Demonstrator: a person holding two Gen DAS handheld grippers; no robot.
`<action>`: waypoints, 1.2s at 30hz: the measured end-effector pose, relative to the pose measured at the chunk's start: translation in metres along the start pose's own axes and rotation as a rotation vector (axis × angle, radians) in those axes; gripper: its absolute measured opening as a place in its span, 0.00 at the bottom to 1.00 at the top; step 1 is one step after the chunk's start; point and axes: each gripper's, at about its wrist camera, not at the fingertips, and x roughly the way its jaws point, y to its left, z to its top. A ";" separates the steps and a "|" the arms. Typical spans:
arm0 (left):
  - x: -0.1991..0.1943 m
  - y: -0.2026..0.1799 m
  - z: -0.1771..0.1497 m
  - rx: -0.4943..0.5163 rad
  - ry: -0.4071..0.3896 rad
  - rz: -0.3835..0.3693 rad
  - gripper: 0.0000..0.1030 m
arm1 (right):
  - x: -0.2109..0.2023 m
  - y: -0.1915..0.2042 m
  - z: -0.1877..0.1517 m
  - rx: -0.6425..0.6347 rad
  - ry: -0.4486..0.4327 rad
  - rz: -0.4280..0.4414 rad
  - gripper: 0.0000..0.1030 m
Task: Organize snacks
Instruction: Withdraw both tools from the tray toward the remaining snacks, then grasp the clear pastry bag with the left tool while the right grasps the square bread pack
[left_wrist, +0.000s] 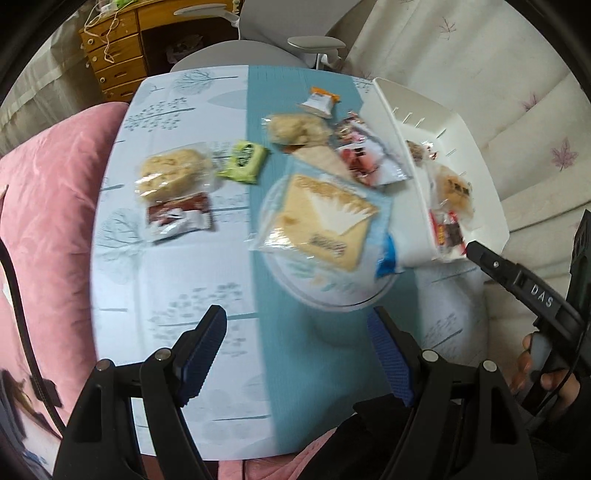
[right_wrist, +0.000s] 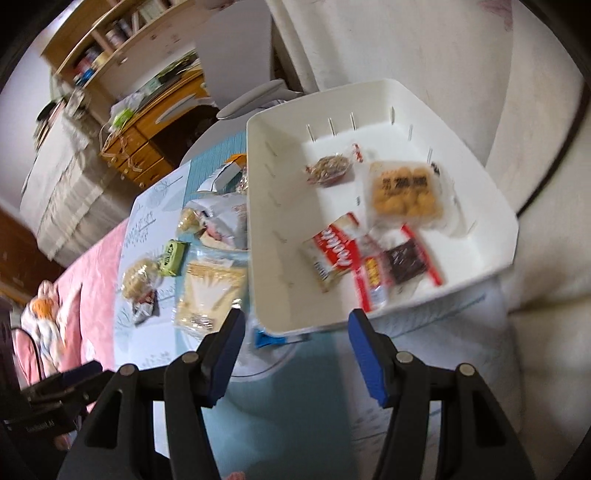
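While both grippers' jaws gape empty, crinkly plastic snack packets (left_wrist: 317, 218) surround a rigid white bin (right_wrist: 491, 221).

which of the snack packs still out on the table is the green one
The small green packet, lying on the pale tablecloth between the clear-wrapped pastry at the left and the sandwich pack on the plate. The other loose packs are beige, brown, red or white.

Soft daylight, heavy motion blur, strong fisheye bending with dark corners.
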 end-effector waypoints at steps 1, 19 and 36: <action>-0.001 0.008 0.000 0.016 0.007 0.004 0.75 | 0.001 0.007 -0.006 0.029 -0.003 -0.003 0.57; 0.011 0.093 0.034 0.238 0.132 0.053 0.82 | 0.035 0.092 -0.063 0.069 0.057 -0.054 0.57; 0.086 0.106 0.119 0.330 0.220 0.165 0.88 | 0.105 0.167 -0.036 -0.548 0.147 -0.211 0.69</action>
